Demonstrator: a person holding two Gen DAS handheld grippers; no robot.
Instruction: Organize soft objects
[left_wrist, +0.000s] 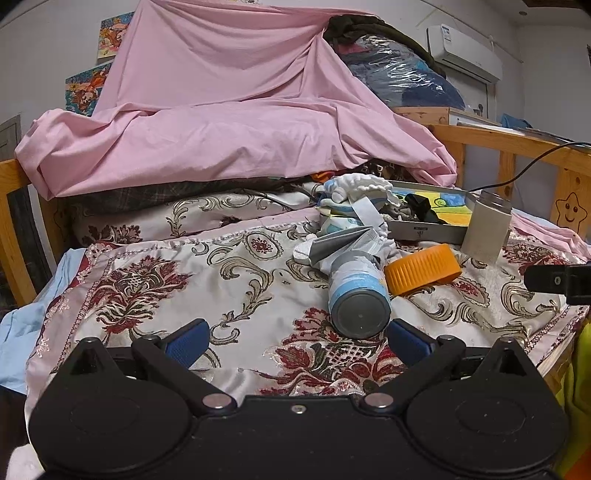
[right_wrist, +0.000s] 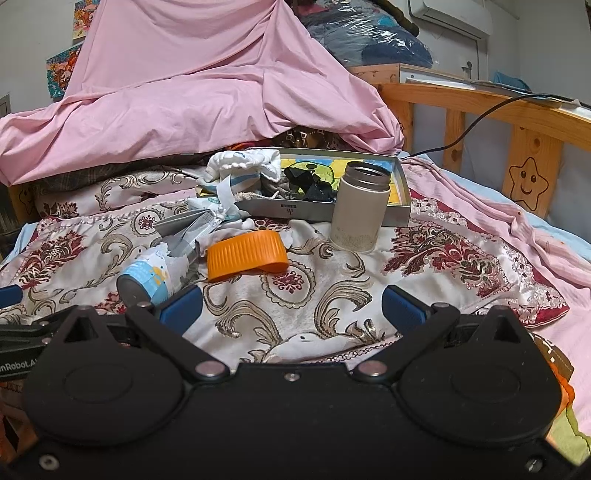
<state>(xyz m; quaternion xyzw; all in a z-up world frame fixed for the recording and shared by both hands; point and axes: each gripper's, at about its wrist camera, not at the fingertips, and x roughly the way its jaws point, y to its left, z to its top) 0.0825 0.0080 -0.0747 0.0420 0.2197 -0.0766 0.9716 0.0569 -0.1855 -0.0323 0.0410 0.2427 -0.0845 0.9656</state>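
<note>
A pile of white and blue soft items (left_wrist: 354, 206) (right_wrist: 240, 168) spills from a grey tin tray (left_wrist: 424, 230) (right_wrist: 325, 212) onto the patterned bedspread (left_wrist: 221, 280). Black cloth (right_wrist: 308, 184) lies in the tray. A blue and white can (left_wrist: 360, 299) (right_wrist: 147, 277) wrapped in torn paper lies on its side, just ahead of my left gripper's right finger. An orange lid (left_wrist: 423, 269) (right_wrist: 245, 254) lies beside it. My left gripper (left_wrist: 297, 339) is open and empty. My right gripper (right_wrist: 291, 306) is open and empty, short of the lid.
A beige open cup (left_wrist: 485, 225) (right_wrist: 360, 206) stands before the tray. A heap under a pink sheet (left_wrist: 221, 122) (right_wrist: 184, 81) fills the back. A wooden bed rail (left_wrist: 517, 147) (right_wrist: 498, 110) with a black cable runs on the right.
</note>
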